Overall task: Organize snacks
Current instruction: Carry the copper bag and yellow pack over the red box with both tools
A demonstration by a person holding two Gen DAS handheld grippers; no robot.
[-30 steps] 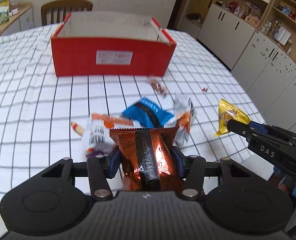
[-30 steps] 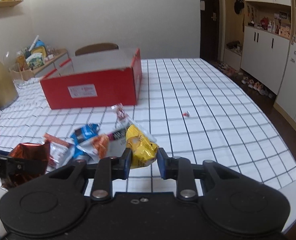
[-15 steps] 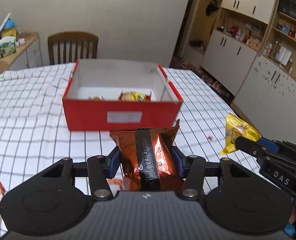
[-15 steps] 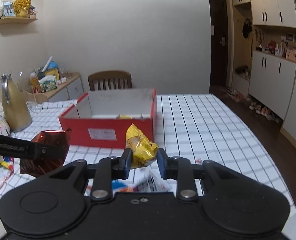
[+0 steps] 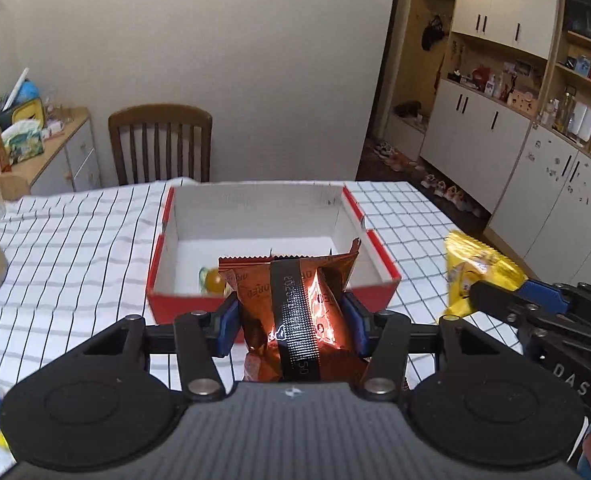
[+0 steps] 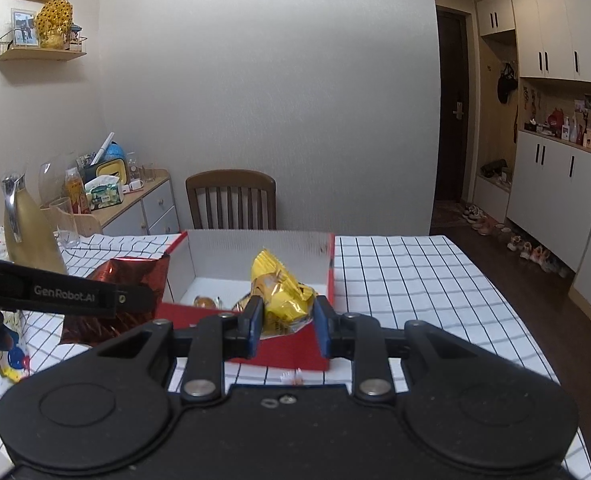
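Observation:
My left gripper (image 5: 291, 320) is shut on an orange-brown foil snack packet (image 5: 295, 300) and holds it in the air at the near wall of the open red box (image 5: 379, 292). My right gripper (image 6: 288, 322) is shut on a yellow snack packet (image 6: 281, 296), also raised in front of the red box (image 6: 287, 350). The yellow packet (image 5: 475, 272) shows at the right of the left wrist view. The foil packet (image 6: 135, 280) shows at the left of the right wrist view. A small wrapped snack (image 5: 212, 280) lies inside the box.
The table has a white cloth with black checks (image 5: 75, 240). A wooden chair (image 5: 159, 140) stands behind the box. A gold jug (image 6: 27, 236) and glasses stand at the left. Cabinets (image 5: 515, 160) line the right wall. A small sweet (image 6: 292, 376) lies before the box.
Both grippers have risen and moved forward toward the red box with their packets held. The loose snacks on the table have dropped out of view below.

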